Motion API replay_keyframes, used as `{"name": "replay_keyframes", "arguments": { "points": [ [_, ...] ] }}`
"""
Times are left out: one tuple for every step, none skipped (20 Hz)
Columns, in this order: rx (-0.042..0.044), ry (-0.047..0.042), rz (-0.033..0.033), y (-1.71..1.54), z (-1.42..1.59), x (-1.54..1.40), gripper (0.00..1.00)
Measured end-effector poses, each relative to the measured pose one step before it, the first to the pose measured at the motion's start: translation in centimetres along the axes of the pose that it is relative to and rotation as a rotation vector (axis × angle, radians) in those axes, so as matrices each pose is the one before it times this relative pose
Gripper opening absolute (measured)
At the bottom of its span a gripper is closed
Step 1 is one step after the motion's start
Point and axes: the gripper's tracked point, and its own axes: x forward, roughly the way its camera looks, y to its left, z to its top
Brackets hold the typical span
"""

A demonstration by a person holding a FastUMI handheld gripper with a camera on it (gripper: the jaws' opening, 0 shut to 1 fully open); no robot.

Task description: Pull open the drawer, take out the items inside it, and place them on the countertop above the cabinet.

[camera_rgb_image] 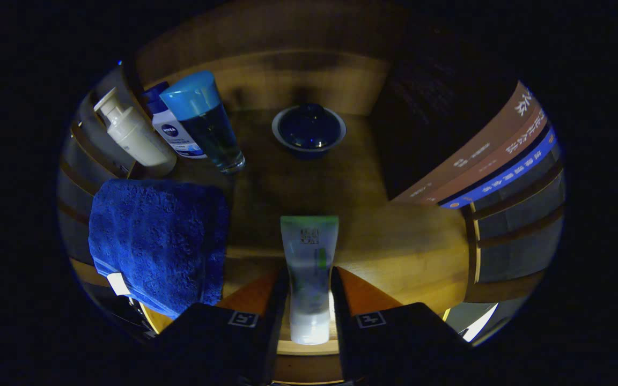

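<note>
A: Booth, mid-task. What lies on the counter (395,252), left to right?

B: At about nine o'clock from the tongs (309,300), a blue towel (156,241) hangs over the counter's near edge. Above it, toward ten o'clock, stand a pump bottle (132,134), a white bottle with a blue cap (172,128) and a blue-capped tumbler-like container (207,123), close together and leaning only by the lens. At twelve o'clock, well beyond the tongs, sits a dark lidded bowl (309,130). At two o'clock a row of books (497,155) stands off to the side.

A: And the tongs themselves?

B: Clamped on a tube (309,268), both fingers pressing its lower half; the cap end points back toward the camera, the crimped end forward over the wooden top.

A: So how far along?

B: By my reading, the tube is one of the drawer's items, lifted out and carried above the counter but not yet set down. Whether the things already standing there came from the drawer, I cannot tell. The drawer itself I cannot make out, so what remains inside is unknown. Left at least: lower the tube, release it.
</note>
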Motion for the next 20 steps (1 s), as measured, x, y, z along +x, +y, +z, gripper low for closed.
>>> {"name": "replay_keyframes", "arguments": {
  "points": [
    [-0.01614, -0.01014, -0.00680, -0.048, 0.215, -0.456, 0.68],
    [-0.01365, -0.00596, -0.01626, -0.145, 0.052, 0.195, 0.79],
    [0.00255, -0.00425, -0.00263, 0.159, -0.072, -1.196, 0.89],
    [0.00881, -0.00949, 0.01066, 0.433, -0.374, -0.111, 0.99],
    [0.00997, -0.01172, 0.01311, 0.446, -0.140, -0.360, 0.99],
    [0.00805, -0.01174, 0.00737, 0.277, -0.279, -0.361, 0.99],
    [0.00118, -0.01391, -0.00154, 0.128, -0.321, -0.420, 0.99],
    [-0.00507, -0.01663, -0.00695, 0.029, -0.285, -0.338, 0.99],
    [-0.00607, -0.01678, -0.00720, 0.092, -0.404, -0.416, 0.99],
    [-0.00346, -0.01757, -0.00238, 0.121, -0.552, -0.345, 0.99],
    [0.00253, -0.02053, -0.00096, 0.330, -0.477, -0.497, 0.99],
    [0.00786, -0.02194, 0.00422, 0.415, -0.476, -0.476, 0.99],
    [0.01042, -0.02625, 0.00888, 0.502, -0.487, -0.634, 0.98],
    [0.00263, -0.02450, -0.00212, 0.241, -0.509, -0.796, 0.99],
    [-0.00964, -0.02880, -0.01808, -0.261, -0.402, -0.854, 0.99],
    [-0.01148, -0.03618, -0.01428, -0.239, -0.317, -1.107, 0.98],
    [-0.00416, -0.04057, -0.00197, 0.166, -0.206, -1.073, 0.98],
    [0.00969, -0.03911, 0.00221, 0.451, -0.280, -1.150, 0.99],
    [0.01673, -0.04342, 0.00605, 0.225, -0.228, -1.384, 0.99],
    [0.02728, -0.05592, 0.00289, 0.017, 0.043, -1.405, 0.99]
  ]
}}
